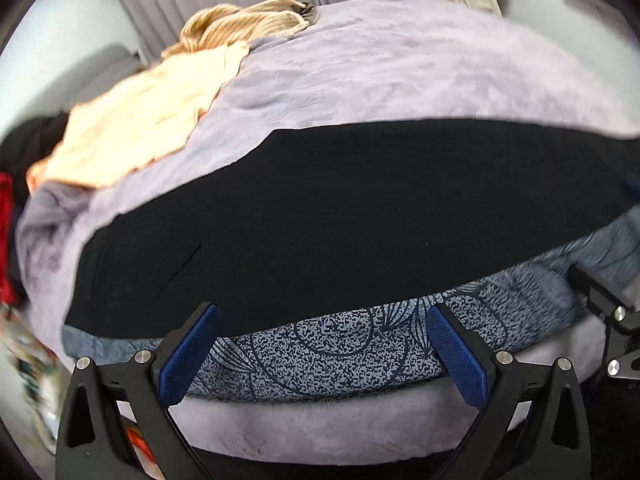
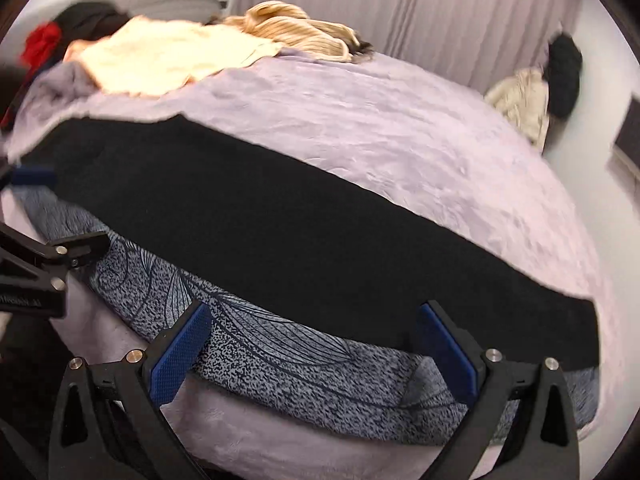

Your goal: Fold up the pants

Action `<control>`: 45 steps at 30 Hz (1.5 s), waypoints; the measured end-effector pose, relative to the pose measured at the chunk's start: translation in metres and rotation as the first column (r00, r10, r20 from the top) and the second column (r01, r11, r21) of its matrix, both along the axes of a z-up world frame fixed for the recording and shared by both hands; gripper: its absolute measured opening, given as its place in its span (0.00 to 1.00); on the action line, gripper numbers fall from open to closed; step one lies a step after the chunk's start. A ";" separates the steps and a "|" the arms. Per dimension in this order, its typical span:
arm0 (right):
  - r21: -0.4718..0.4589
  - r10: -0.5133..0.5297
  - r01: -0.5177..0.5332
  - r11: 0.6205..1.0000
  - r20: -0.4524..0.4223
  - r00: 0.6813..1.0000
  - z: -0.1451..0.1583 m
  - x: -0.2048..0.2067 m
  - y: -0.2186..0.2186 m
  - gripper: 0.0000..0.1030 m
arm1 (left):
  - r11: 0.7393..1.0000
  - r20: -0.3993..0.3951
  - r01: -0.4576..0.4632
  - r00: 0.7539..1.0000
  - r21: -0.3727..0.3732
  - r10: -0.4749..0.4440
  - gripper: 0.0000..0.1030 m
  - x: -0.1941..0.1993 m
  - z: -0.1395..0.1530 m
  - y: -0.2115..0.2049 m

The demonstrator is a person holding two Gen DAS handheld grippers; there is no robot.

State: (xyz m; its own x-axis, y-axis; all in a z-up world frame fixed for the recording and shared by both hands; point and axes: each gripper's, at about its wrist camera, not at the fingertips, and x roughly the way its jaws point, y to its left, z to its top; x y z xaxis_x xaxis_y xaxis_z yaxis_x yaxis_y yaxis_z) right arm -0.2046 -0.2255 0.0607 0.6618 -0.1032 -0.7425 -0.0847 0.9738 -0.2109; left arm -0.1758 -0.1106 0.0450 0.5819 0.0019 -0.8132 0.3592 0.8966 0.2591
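Observation:
Black pants (image 1: 340,216) lie flat in a long band across the lilac bed cover; in the right wrist view the black pants (image 2: 280,236) run from upper left to lower right. Their near edge rests on a grey-blue patterned cloth (image 1: 328,352) (image 2: 280,364). My left gripper (image 1: 320,320) hovers open just short of the pants' near edge, nothing between its blue pads (image 1: 188,356). My right gripper (image 2: 312,320) is open too, over the patterned cloth beside the pants' edge. The left gripper's black frame (image 2: 52,256) shows at that view's left, the right one's (image 1: 608,308) at the other view's right.
A cream garment (image 1: 144,120) (image 2: 168,56) and a tan ribbed garment (image 1: 244,20) (image 2: 296,28) lie at the bed's far left. Red and dark clothes (image 2: 44,40) pile at the far left corner. A beige garment (image 2: 520,100) sits by the curtain (image 2: 400,0).

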 end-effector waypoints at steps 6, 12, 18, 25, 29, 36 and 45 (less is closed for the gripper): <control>0.108 -0.165 0.169 0.980 -0.046 0.985 -0.007 -0.011 -0.086 1.00 | 0.991 -0.122 -0.114 0.987 -0.076 0.104 1.00 0.015 -0.008 0.041; 0.109 -0.318 0.322 0.940 -0.054 0.947 -0.005 -0.037 -0.176 0.99 | 0.972 -0.213 -0.198 0.962 -0.128 0.168 1.00 0.033 -0.013 0.063; 0.018 -0.393 0.394 0.919 -0.036 0.919 -0.003 -0.054 -0.214 1.00 | 0.965 -0.200 -0.200 0.966 -0.167 0.165 1.00 0.050 0.007 0.055; 0.100 -0.395 0.388 0.916 0.057 0.917 0.020 -0.027 -0.204 1.00 | 0.939 -0.121 -0.325 0.942 -0.108 0.313 1.00 0.149 0.027 0.063; -0.001 -0.381 0.382 0.924 0.082 0.921 0.018 0.024 -0.171 1.00 | 0.943 -0.085 -0.328 0.940 0.047 0.331 1.00 0.205 0.002 0.049; -0.083 -0.325 0.327 0.941 0.045 0.945 -0.005 0.061 -0.155 1.00 | 0.899 -0.064 -0.423 0.900 0.119 0.432 1.00 0.222 -0.010 0.118; -0.080 -0.516 0.517 0.852 0.026 0.856 -0.007 0.032 -0.246 1.00 | 0.838 -0.044 -0.533 0.840 0.113 0.541 1.00 0.223 -0.016 0.209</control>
State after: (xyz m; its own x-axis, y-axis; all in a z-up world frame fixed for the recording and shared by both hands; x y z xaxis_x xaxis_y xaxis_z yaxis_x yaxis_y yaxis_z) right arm -0.1721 -0.4715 0.0533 0.4989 -0.4909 -0.7142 0.4266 0.8565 -0.2906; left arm 0.0469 0.0982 0.0288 0.4083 0.3748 -0.8323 -0.1512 0.9270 0.3432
